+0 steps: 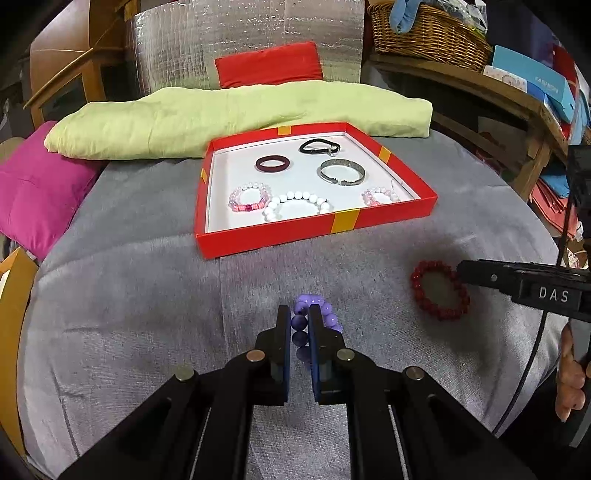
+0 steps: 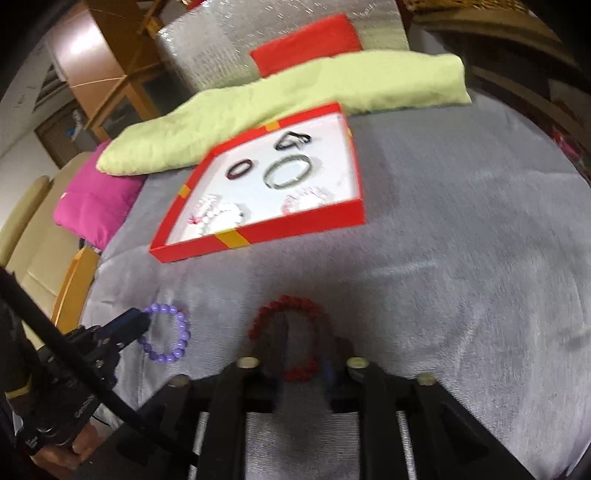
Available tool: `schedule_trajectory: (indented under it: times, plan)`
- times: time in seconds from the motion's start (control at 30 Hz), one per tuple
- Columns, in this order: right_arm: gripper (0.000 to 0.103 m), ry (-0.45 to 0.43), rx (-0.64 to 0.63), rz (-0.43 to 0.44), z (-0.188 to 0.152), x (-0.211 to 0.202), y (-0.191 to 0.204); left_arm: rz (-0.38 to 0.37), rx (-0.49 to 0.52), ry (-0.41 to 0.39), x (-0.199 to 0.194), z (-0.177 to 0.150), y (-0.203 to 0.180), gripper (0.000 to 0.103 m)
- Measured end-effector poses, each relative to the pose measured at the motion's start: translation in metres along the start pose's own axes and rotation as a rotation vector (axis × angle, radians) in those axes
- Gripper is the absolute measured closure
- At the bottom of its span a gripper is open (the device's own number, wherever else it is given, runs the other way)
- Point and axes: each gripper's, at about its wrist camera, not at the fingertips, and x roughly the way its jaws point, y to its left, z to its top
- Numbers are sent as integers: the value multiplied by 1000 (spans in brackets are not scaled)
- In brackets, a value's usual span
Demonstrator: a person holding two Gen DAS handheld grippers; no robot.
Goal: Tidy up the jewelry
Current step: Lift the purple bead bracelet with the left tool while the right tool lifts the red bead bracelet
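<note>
A purple bead bracelet (image 1: pixel 320 314) lies on the grey cloth, and my left gripper (image 1: pixel 299 319) is shut on its near-left beads; it also shows in the right wrist view (image 2: pixel 173 338). A red bead bracelet (image 1: pixel 439 290) lies to the right. My right gripper (image 2: pixel 301 341) is over it, blurred, its fingers astride the bracelet's (image 2: pixel 288 332) near side with a gap between them. In the left wrist view the right gripper's fingers (image 1: pixel 480 275) reach the red bracelet's right edge. A red tray (image 1: pixel 388 221) with a white floor holds several bracelets and bangles.
A green folded cloth (image 1: pixel 240 118) lies behind the tray, with a red cushion (image 1: pixel 269 68) beyond it and a pink cushion (image 1: pixel 37 184) at the left. A wicker basket (image 1: pixel 424 33) and boxes stand on a wooden shelf at the right.
</note>
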Motion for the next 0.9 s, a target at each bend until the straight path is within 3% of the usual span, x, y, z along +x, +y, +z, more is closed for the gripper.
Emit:
schedule_trajectory:
  times: [0.03,0.17,0.27,0.33,0.5,0.57,0.6,0.63,0.73,0.77,0.8,0.83,0.9]
  plan:
    - [49,10,3,-13,-1,2,-1,0,-2,3,0,0,0,94]
    - [47,36,-40,-44,-6,12,3,1,-10,13,2,-2,2,94]
    - [67,29,-136,-124,-11,18,15,-2,-11,32,4,-5,3,94]
    - [90,26,-179,-144,-14,19,19,-8,-22,54,9,-7,5,94]
    - [93,11,-155,-124,-13,15,14,-33,-51,107,19,-12,8,91]
    - [93,2,-138,-108,-11,12,11,-39,-41,135,24,-14,4,75]
    - [93,-3,-129,-100,-10,11,11,-34,-38,140,25,-15,3,62]
    - [93,-9,-117,-91,-9,9,10,-32,-34,137,25,-16,1,61]
    - [93,-12,-100,-73,-7,9,12,-38,-2,122,23,-16,-6,64]
    - [93,-6,-95,-66,-7,9,12,-34,7,116,22,-16,-8,69]
    - [93,6,-84,-58,-8,11,11,-37,19,111,21,-16,-11,86]
    - [93,19,-74,-53,-8,13,10,-47,25,113,21,-16,-12,94]
    - [92,42,-57,-45,-9,17,7,-59,24,112,21,-15,-13,94]
